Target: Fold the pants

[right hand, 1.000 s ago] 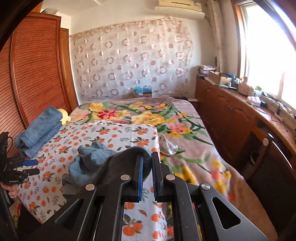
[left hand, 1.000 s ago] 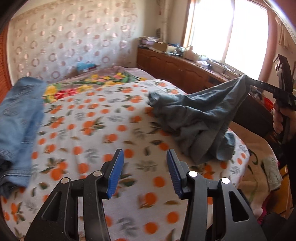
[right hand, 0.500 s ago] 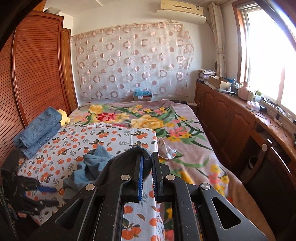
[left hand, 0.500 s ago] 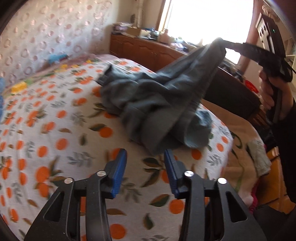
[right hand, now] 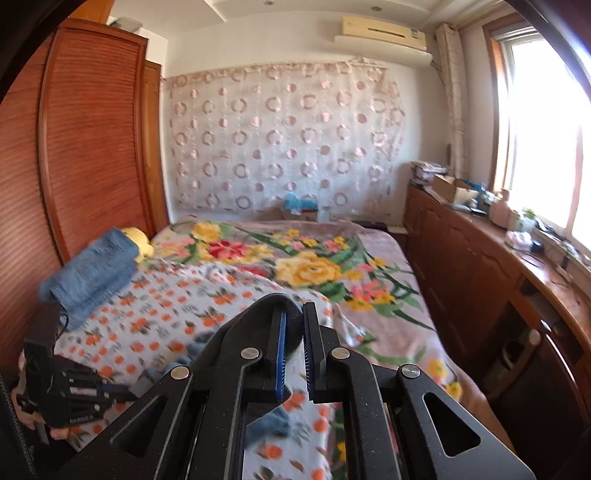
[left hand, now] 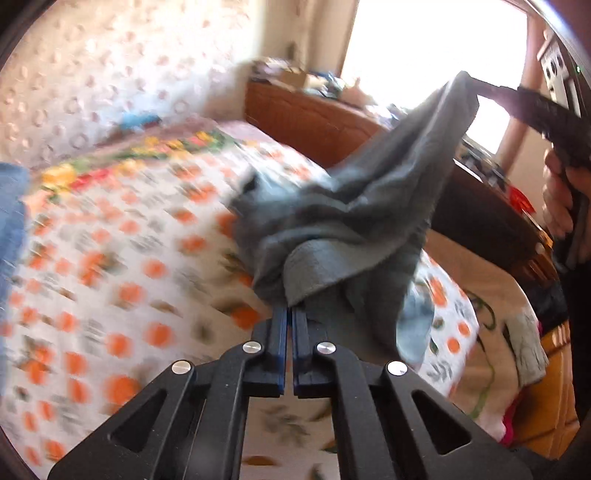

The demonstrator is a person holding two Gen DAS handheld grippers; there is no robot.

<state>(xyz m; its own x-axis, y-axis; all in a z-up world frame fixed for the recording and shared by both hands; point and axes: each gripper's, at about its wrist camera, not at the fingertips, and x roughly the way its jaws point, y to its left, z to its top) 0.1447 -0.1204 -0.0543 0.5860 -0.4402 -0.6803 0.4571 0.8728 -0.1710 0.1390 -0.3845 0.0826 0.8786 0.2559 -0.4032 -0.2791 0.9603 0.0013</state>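
Left gripper (left hand: 289,312) has just closed on a fold of the grey pants (left hand: 343,218); right gripper (right hand: 293,332) pinches another edge, lifting them above the bed (left hand: 122,236). Pull both grips apart evenly, I judge.

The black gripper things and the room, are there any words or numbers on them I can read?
None can be read.
Left gripper: a small white print on its side, too small and blurred to read.
Air conditioner: a small dark mark on its front, too small to read.
Boxes on the wooden counter: no print that can be made out.
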